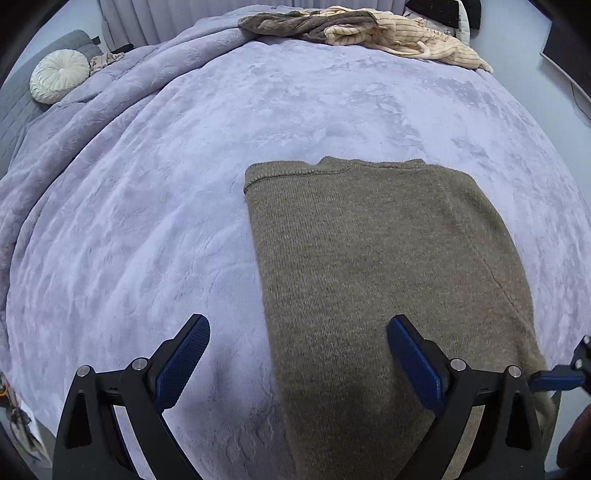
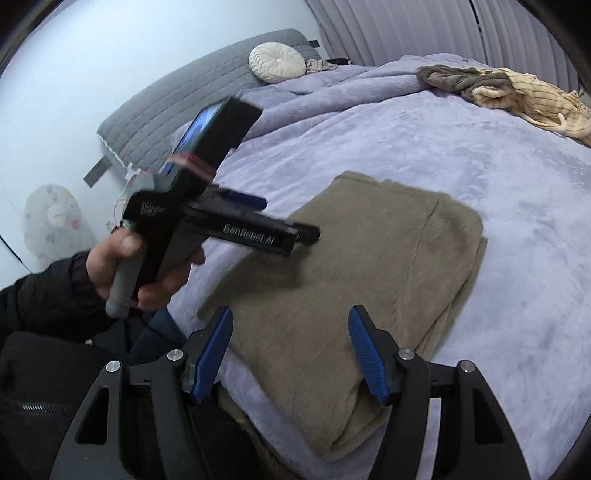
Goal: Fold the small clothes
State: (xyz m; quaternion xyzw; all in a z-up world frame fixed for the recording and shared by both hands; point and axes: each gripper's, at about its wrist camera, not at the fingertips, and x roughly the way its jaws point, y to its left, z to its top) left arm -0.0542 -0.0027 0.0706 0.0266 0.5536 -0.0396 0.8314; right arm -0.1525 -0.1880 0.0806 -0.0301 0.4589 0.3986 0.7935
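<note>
An olive-brown knit garment (image 1: 384, 280) lies folded into a long rectangle on the lilac bedspread (image 1: 184, 184). It also shows in the right wrist view (image 2: 354, 266). My left gripper (image 1: 298, 332) is open and empty, hovering over the garment's near left edge. In the right wrist view the left gripper (image 2: 288, 225) appears held by a hand above the garment's left side. My right gripper (image 2: 290, 325) is open and empty above the garment's near end. One fingertip (image 1: 554, 380) of the right gripper shows at the left wrist view's right edge.
A heap of unfolded clothes, grey-brown and cream striped (image 1: 369, 29), lies at the far side of the bed (image 2: 517, 92). A round cream cushion (image 1: 59, 75) rests on a grey headboard pad (image 2: 184, 96). The person's dark sleeve (image 2: 48, 295) is at the bed's near edge.
</note>
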